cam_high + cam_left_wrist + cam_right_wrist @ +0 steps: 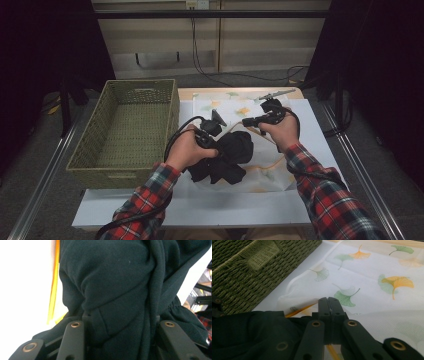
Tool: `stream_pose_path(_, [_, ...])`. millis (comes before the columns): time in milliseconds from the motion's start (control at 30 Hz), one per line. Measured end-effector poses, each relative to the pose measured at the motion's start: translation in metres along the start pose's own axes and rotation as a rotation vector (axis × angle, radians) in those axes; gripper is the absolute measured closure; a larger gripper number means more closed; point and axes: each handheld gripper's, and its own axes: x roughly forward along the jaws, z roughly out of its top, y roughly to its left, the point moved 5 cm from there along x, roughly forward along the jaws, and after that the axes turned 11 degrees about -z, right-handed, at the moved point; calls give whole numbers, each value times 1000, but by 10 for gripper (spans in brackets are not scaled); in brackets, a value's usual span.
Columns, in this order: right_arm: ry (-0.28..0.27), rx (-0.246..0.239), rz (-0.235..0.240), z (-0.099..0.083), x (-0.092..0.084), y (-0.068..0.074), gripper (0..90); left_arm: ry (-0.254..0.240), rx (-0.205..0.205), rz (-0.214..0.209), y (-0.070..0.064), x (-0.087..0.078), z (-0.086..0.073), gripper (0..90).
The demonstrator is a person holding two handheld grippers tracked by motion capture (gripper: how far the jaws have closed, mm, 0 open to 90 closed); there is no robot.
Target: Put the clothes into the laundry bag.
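While the left tool (pixel 212 142) clamps the bunched dark garment (pixel 231 155) mid-counter, right of the woven basket (pixel 125 125), the right tool (pixel 252 121) sits closed, empty, just beyond it.

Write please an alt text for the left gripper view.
A bunched dark garment sits clamped between the two black jaws of the left tool. Behind it lies a white cloth with a yellow stripe.
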Motion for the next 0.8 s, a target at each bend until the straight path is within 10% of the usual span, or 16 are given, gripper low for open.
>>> stream_pose_path(800, [2,6,18,-2,-2,2,900,-156,-6,139,10,43,-4,523])
